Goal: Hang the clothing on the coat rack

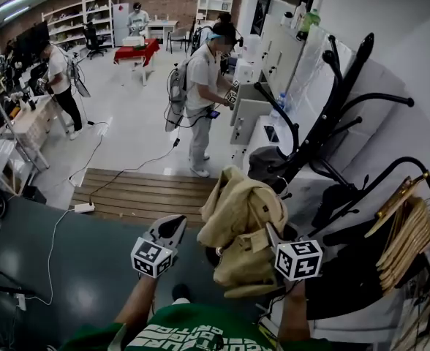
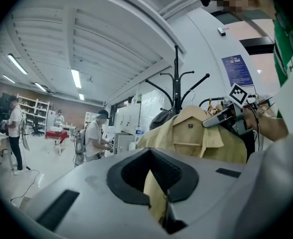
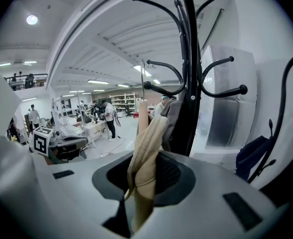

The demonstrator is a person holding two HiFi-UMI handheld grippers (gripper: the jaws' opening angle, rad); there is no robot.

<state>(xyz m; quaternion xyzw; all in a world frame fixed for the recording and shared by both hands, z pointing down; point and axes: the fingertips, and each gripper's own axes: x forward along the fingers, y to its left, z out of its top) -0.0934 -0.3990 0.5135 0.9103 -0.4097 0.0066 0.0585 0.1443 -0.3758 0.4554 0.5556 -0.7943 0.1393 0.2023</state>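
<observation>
Right gripper has its jaws clamped on a bunched fold of the tan jacket, and the hanger's metal hook rises just above them. The left gripper has its jaws nearly together, nipping a strip of the same cloth. The jacket hangs between the two, in the air, short of the black coat rack, whose curved arms spread just beyond the hook. A grey garment drapes on a lower arm. At right, wooden hangers crowd close; at left, grey floor and a slatted platform lie open
</observation>
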